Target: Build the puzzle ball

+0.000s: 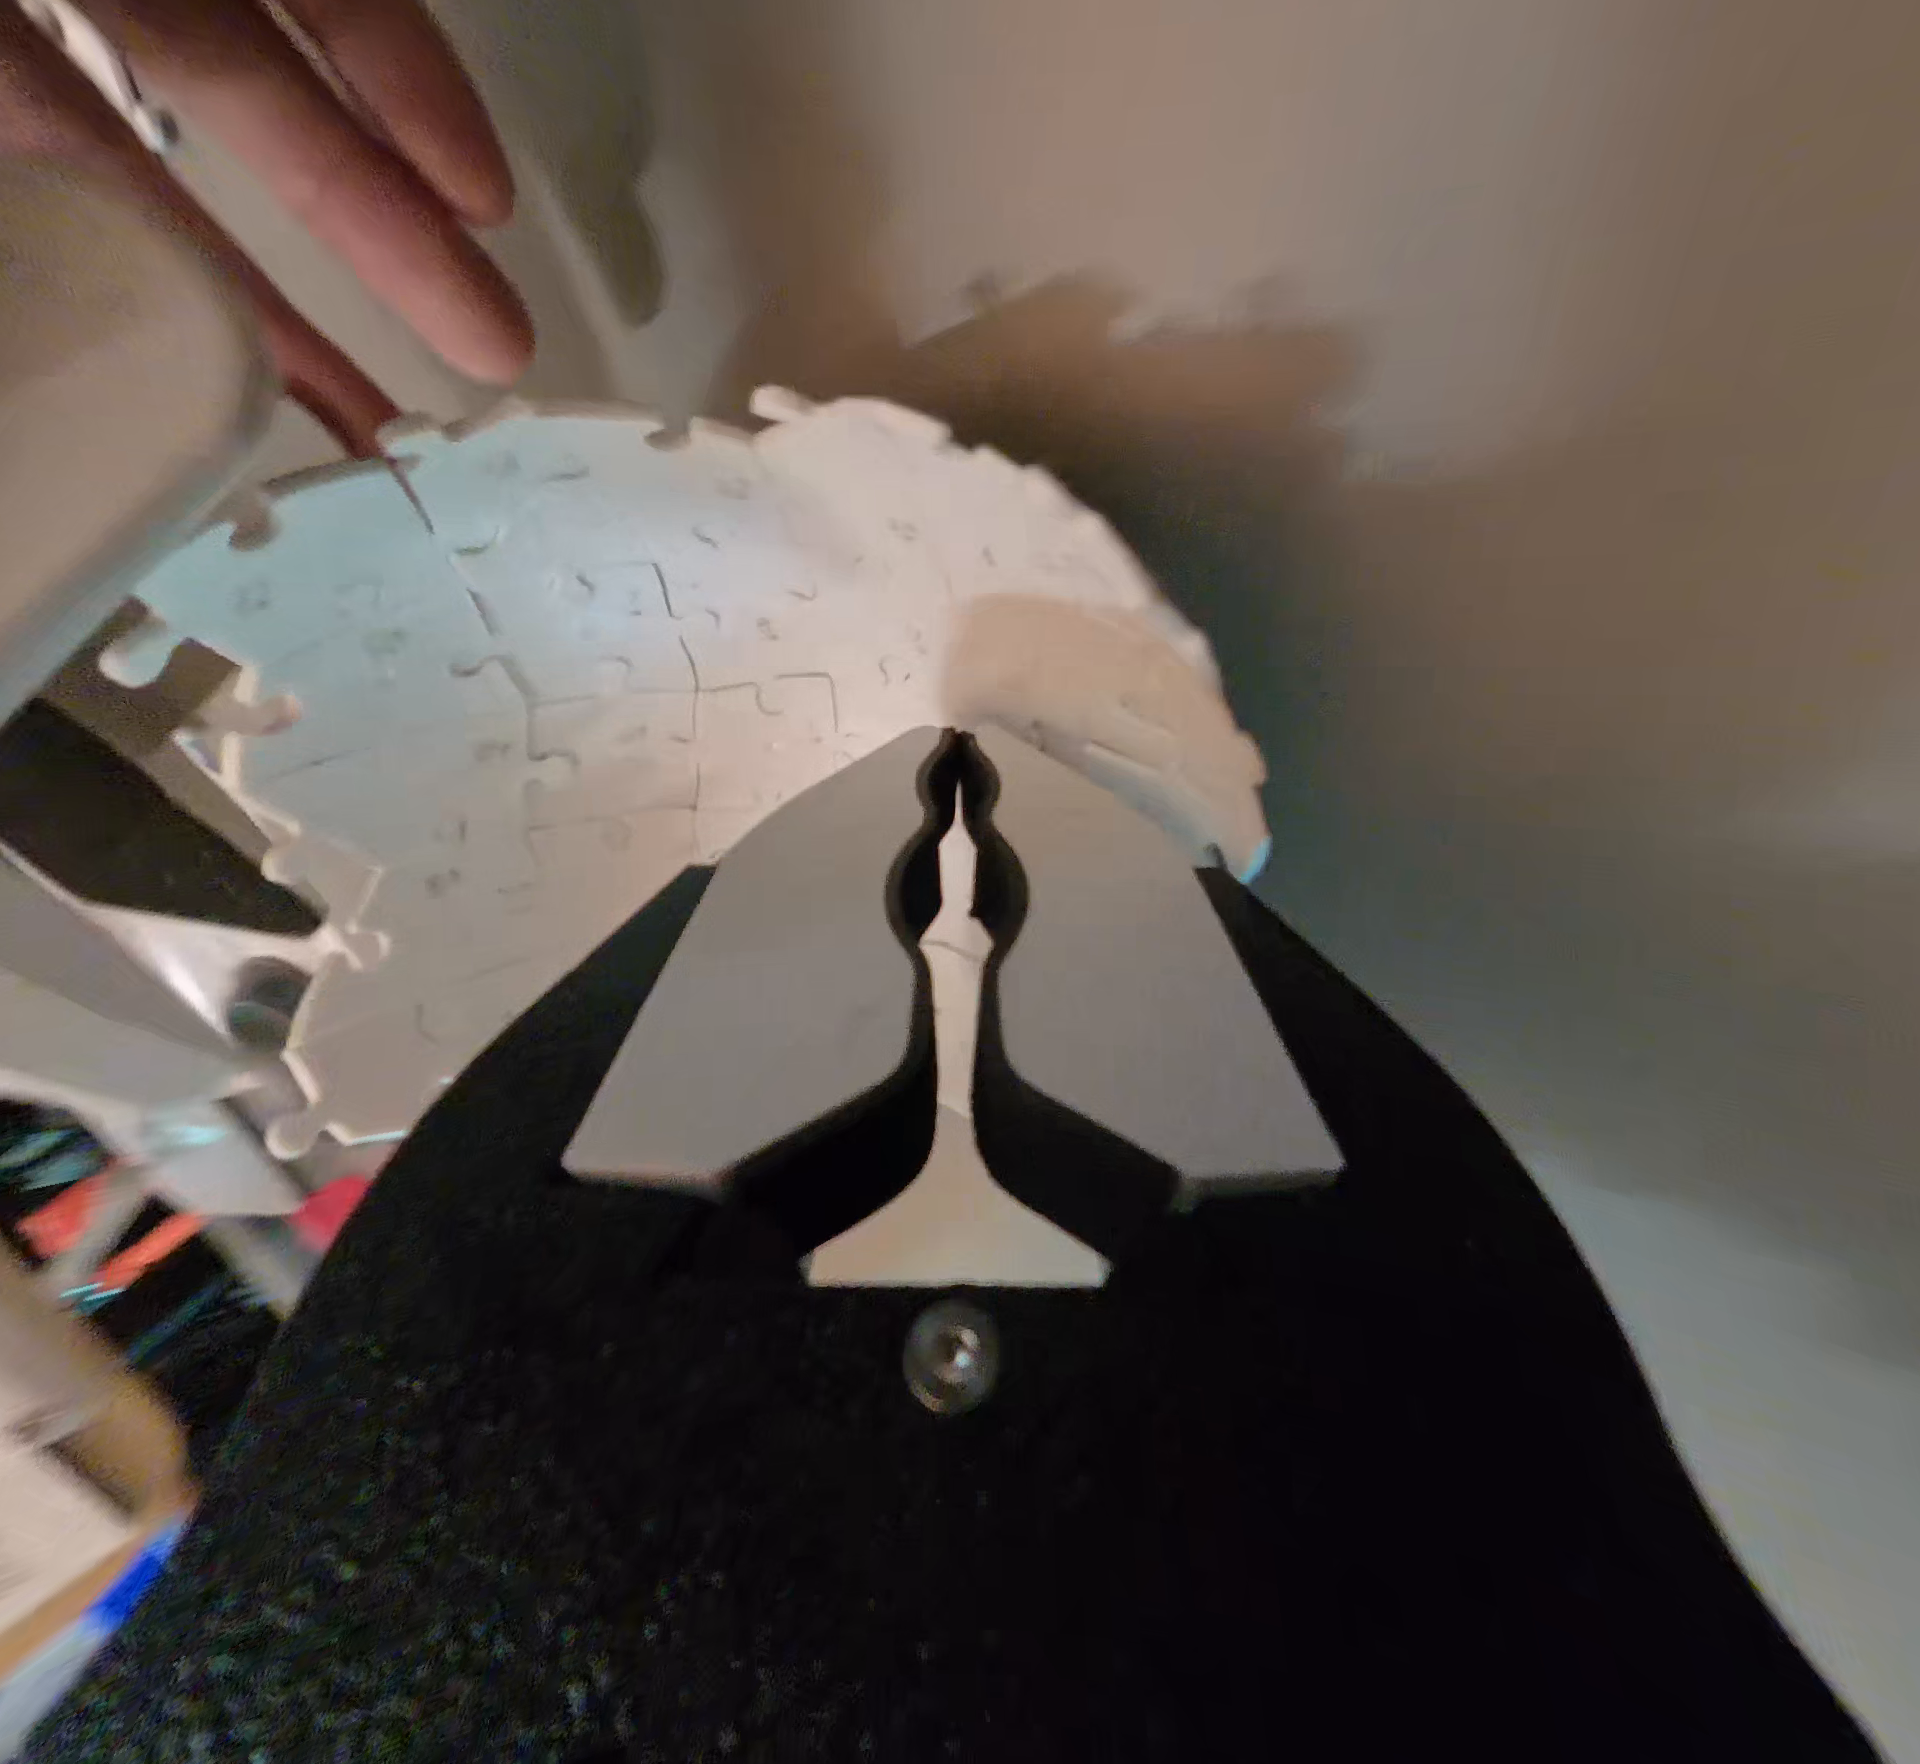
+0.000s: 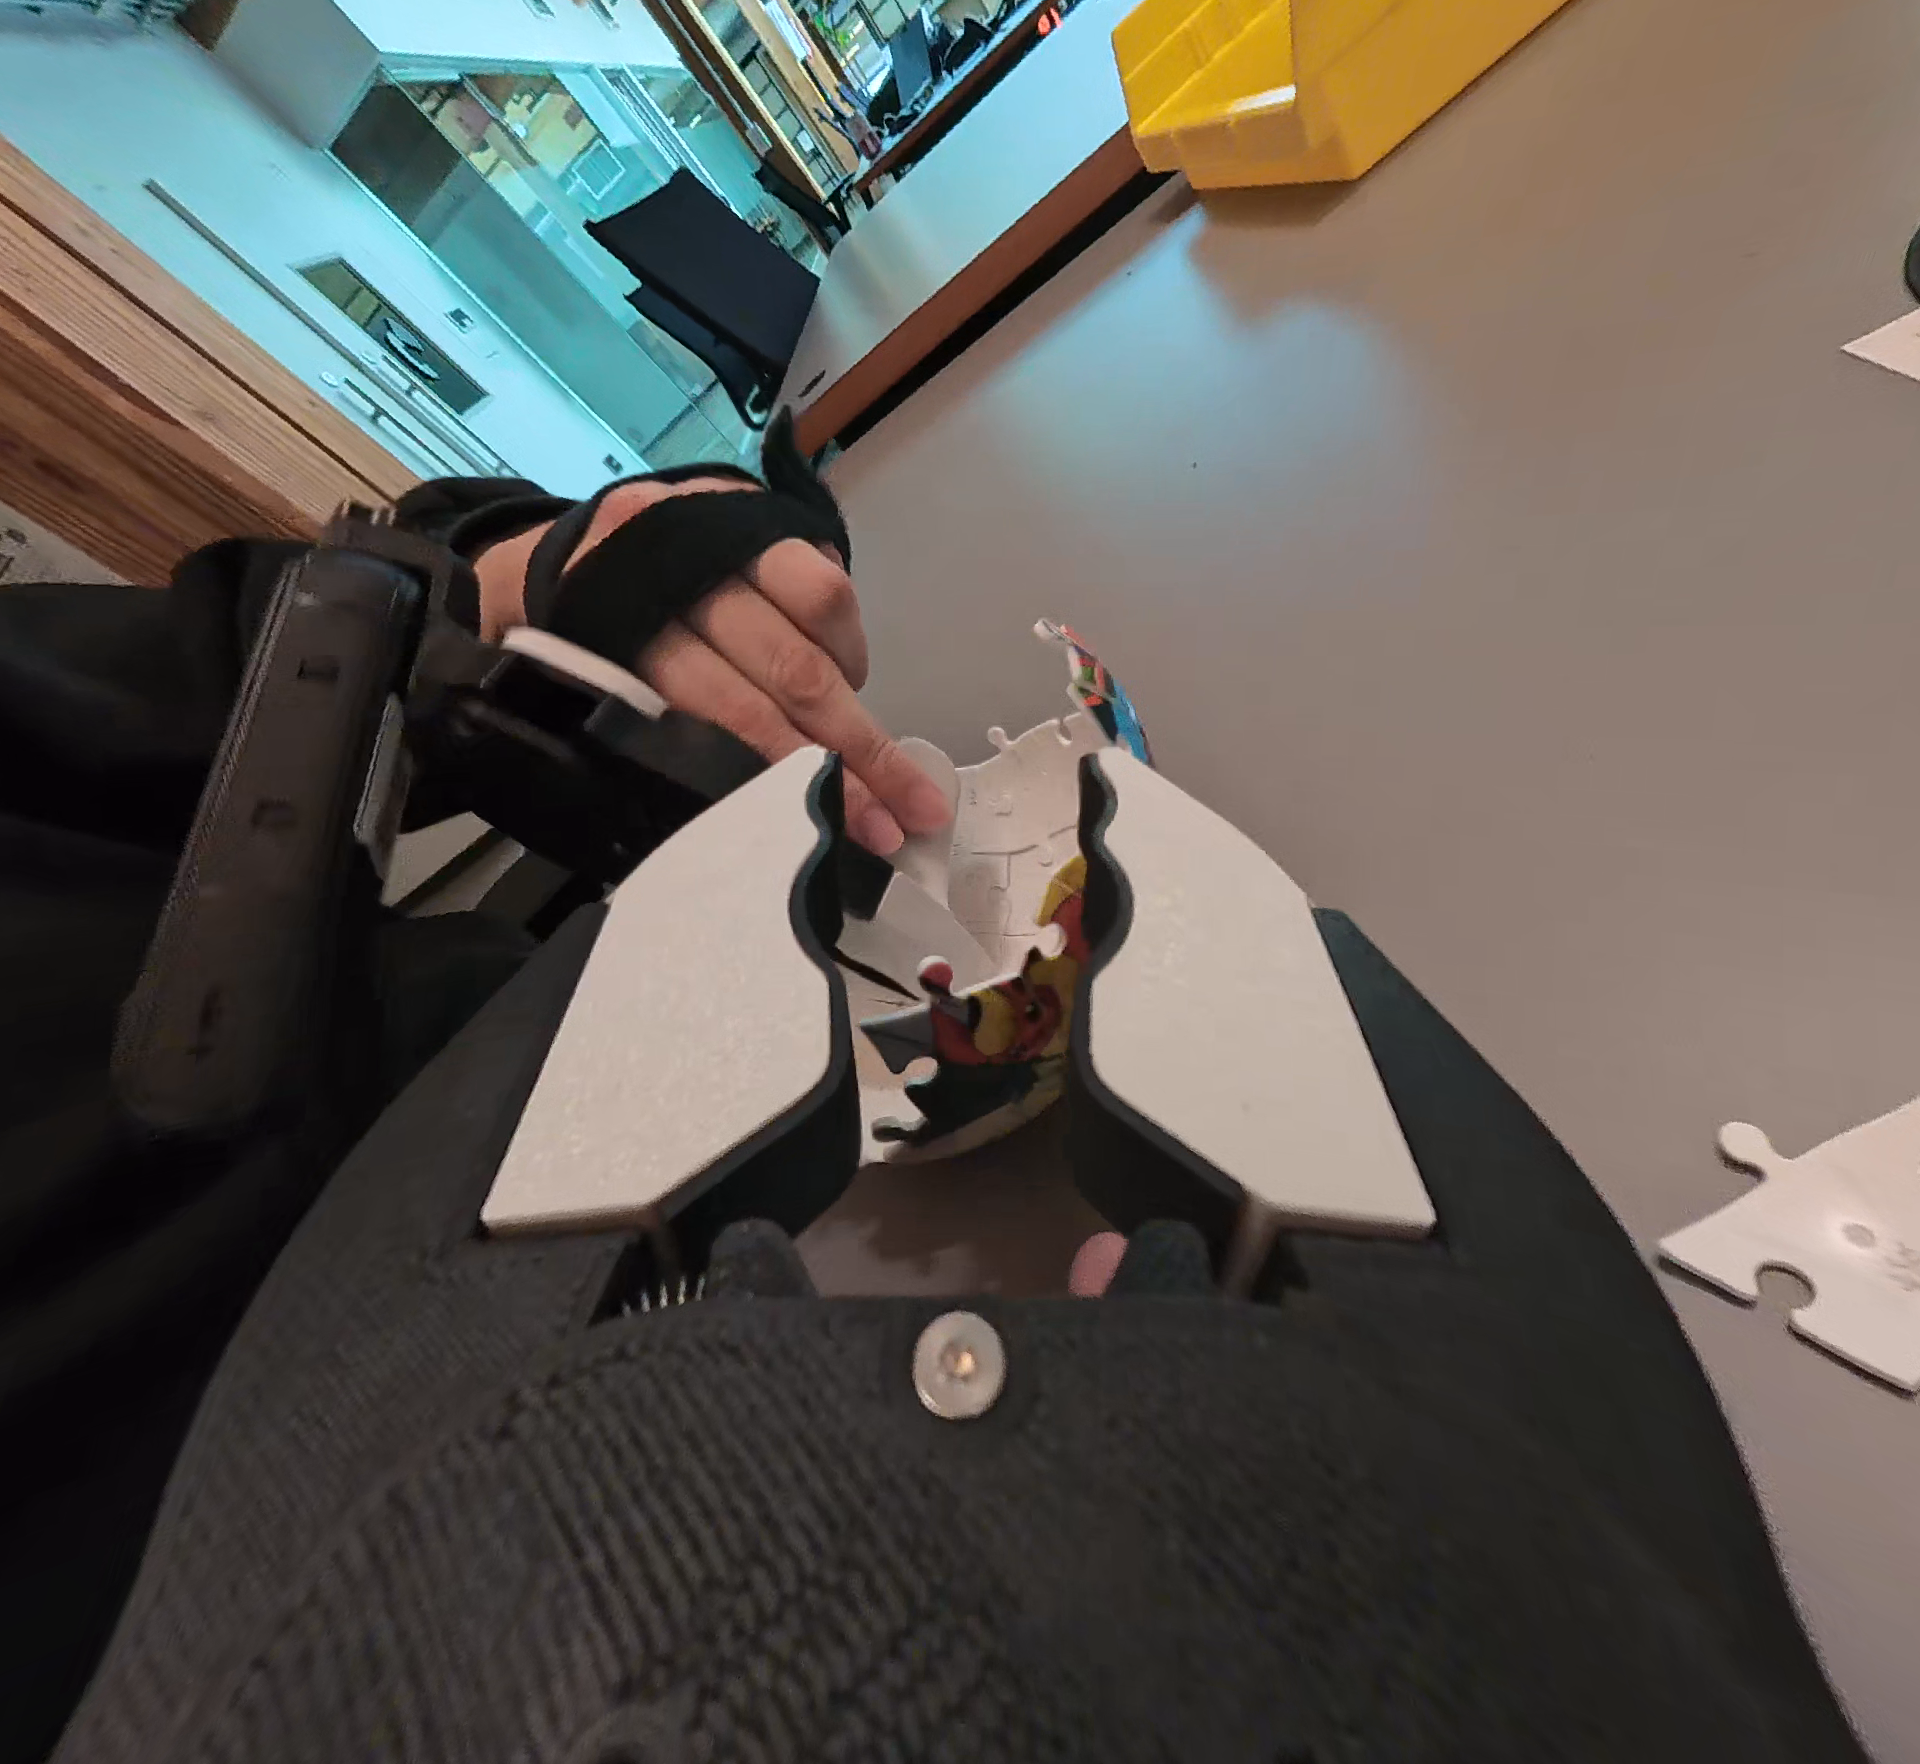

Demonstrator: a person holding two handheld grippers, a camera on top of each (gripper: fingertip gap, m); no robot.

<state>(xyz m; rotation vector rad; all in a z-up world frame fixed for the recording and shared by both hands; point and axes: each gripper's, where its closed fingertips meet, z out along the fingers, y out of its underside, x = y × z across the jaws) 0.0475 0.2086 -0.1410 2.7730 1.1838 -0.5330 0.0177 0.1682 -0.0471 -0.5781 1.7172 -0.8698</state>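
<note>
The puzzle ball is a half-built shell, white inside [image 1: 623, 675] and printed in yellow and red outside [image 2: 1023, 1013]. It is held up off the grey table [image 2: 1455, 675]. My left gripper [image 1: 954, 743] is shut, its tips pinched at a blurred section of the shell's near right rim. My right gripper [image 2: 956, 769] has its jaws closed on the shell from both sides; one of its fingers [image 1: 156, 831] shows against the shell's left rim. A bare finger [image 2: 883, 779] of the hand on the left gripper rests at the shell's rim.
A loose white puzzle section [image 2: 1829, 1247] lies on the table at the right. A yellow bin [image 2: 1351, 52] stands at the far edge, and a paper corner [image 2: 1891, 353] shows at the right. Fingers of the other hand [image 1: 364, 156] hang over the shell. About 10 cm separates my left fingertips from my right.
</note>
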